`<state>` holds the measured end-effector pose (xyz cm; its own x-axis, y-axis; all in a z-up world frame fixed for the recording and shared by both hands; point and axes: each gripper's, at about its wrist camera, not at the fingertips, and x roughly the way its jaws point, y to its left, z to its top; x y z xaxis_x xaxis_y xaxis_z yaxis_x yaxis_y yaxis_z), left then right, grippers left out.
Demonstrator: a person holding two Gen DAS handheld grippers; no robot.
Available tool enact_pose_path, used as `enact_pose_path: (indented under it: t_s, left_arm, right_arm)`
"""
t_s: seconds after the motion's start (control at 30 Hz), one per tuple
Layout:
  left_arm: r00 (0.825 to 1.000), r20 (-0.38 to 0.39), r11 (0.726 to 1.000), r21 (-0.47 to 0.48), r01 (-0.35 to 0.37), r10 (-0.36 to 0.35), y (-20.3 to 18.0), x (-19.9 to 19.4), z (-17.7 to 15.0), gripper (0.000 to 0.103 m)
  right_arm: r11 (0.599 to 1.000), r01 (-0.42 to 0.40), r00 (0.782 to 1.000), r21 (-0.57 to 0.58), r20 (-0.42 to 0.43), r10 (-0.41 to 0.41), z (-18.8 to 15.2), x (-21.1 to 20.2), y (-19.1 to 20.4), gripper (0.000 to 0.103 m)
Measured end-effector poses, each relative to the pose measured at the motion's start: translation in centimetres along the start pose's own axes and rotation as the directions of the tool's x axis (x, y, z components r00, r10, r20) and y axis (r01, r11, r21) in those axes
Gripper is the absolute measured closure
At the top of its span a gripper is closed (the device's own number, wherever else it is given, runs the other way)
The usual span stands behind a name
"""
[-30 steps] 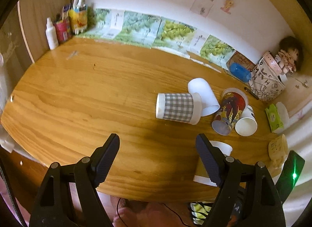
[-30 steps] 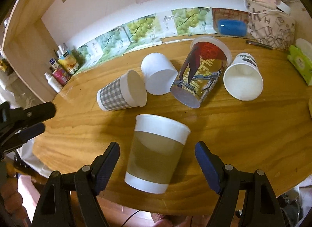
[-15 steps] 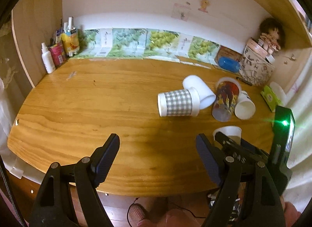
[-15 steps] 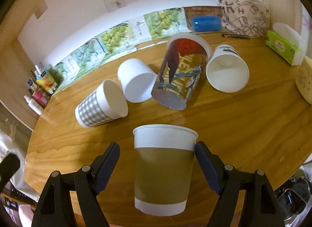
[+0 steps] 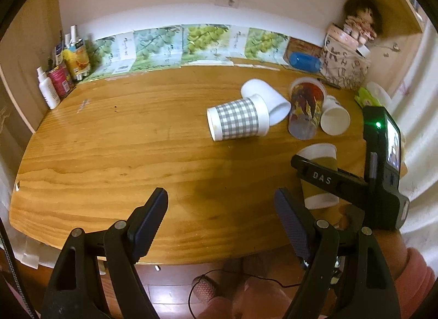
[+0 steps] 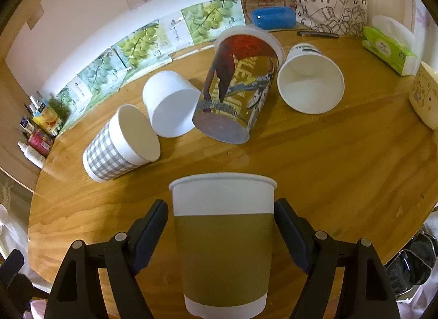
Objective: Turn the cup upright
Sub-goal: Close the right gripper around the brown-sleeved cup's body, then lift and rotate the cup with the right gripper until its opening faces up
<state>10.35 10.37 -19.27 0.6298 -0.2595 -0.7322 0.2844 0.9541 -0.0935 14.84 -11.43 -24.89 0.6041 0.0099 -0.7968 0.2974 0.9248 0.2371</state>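
Over the near table (image 5: 109,154) edge, left-wrist view: left gripper (image 5: 221,223) spread wide, holding nothing. Right-wrist view: brown-banded cup (image 6: 223,236) upright between right gripper (image 6: 220,232) fingers (image 6: 149,232); whether they grip or just bracket it cannot be told.

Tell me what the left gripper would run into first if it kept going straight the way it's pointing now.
Probably the bare wooden table. The left gripper is open, nothing between its fingers, and points at open tabletop. The gray checked cup lies farther on and slightly right, likely next, though depth is hard to judge.
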Motion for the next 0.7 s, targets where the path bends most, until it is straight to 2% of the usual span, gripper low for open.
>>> enact_pose_path:
  t_s: [0.27, 0.43, 0.5, 0.7]
  left_arm:
    - [0.999, -0.019, 1.0, 0.015, 0.026, -0.026, 0.1, 0.1, -0.1, 0.02]
    - [0.999, -0.037, 0.999, 0.021, 0.03, -0.029, 0.2, 0.3, -0.3, 0.02]
    - [0.999, -0.041, 0.999, 0.021, 0.031, -0.03, 0.3, 0.4, -0.4, 0.02]
    - [0.998, -0.046, 0.999, 0.037, 0.04, -0.038, 0.0, 0.3, -0.4, 0.02]
  right_arm:
    - [1.0, -0.002, 1.0, 0.004, -0.027, 0.002, -0.3, 0.5, 0.1, 0.024]
    - [1.0, -0.016, 0.999, 0.025, -0.029, 0.016, 0.1, 0.6, 0.2, 0.028]
    - [1.0, -0.012, 1.0, 0.018, -0.024, 0.012, 0.3, 0.5, 0.3, 0.035]
    - [0.999, -0.03, 1.0, 0.015, -0.004, 0.03, 0.8, 0.0, 0.3, 0.035]
